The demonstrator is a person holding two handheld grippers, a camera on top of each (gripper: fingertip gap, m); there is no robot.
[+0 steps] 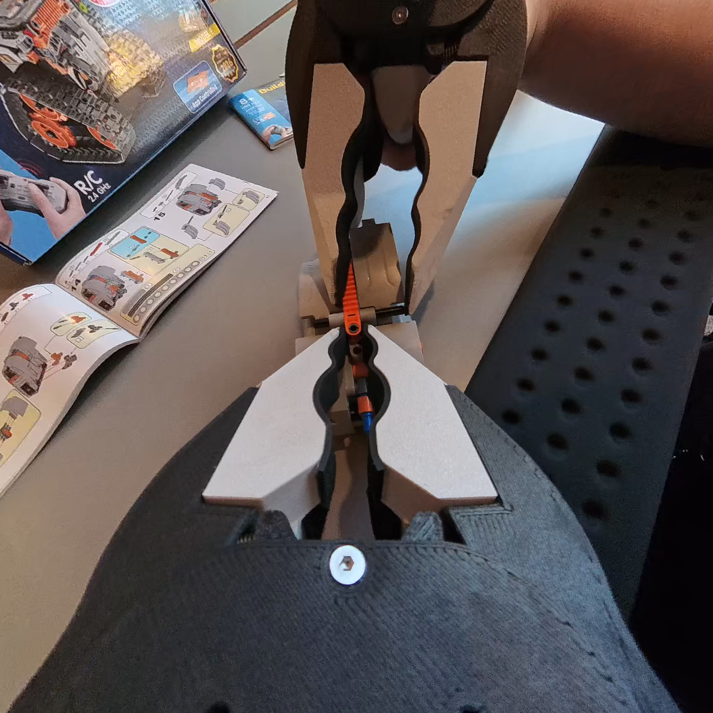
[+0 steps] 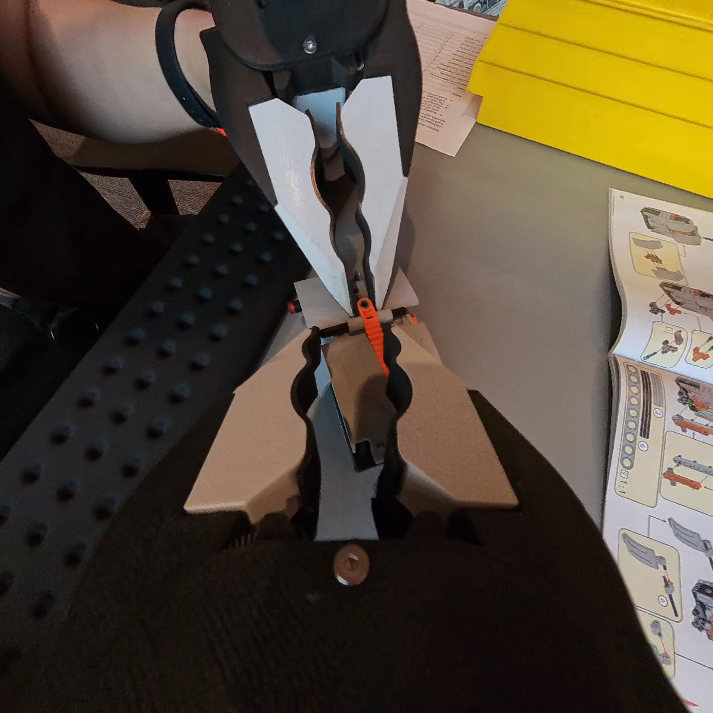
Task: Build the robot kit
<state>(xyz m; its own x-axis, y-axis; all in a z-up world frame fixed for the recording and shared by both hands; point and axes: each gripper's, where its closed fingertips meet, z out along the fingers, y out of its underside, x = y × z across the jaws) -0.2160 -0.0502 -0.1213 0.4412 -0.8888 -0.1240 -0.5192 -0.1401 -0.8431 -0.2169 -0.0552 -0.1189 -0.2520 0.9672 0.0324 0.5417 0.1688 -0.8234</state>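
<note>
While the left gripper (image 1: 353,339) has its jaws nearly closed on the grey brick model (image 1: 397,347) to steady it just above the desk (image 1: 231,366), the right gripper (image 2: 353,343), jaws partly open, presses the orange toothed strip (image 2: 372,332) against one pad.

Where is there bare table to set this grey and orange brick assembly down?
Bare grey tabletop lies between the two grippers and the open instruction booklet, short of the yellow bin. In the left wrist view, a bare strip runs between booklet and left gripper. Crowded: the toy box, small blue leaflet and black studded mat.
</note>
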